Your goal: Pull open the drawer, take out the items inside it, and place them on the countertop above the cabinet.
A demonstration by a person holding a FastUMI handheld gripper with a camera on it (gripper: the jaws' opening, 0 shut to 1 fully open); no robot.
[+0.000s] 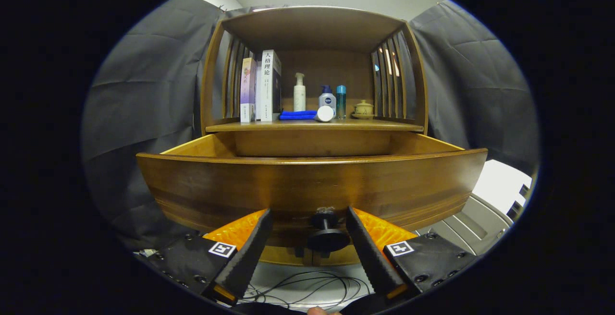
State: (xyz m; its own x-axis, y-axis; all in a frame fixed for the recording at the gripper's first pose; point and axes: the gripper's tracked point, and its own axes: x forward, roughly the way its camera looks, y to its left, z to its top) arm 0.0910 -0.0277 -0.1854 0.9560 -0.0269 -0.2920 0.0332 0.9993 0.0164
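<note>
Dim booth lit softly from above, warm sheen on the drawer front (312, 185), shelf interior (317, 70) shadowed, bright blown-out patch at lower right, strong fisheye bowing toward the edges, centre sharp, gripper (310, 219) fingers spread

Brown wooden drawer (312, 185), black knob (327, 234), blue cloth (298, 114).

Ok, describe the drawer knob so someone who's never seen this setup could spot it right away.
Find the wooden cabinet with books and bottles on its shelf. Below the shelf, the drawer stands pulled out. The knob is a small dark round pull low on the drawer front, between the open tongs, the only dark fitting on that wood.
</note>
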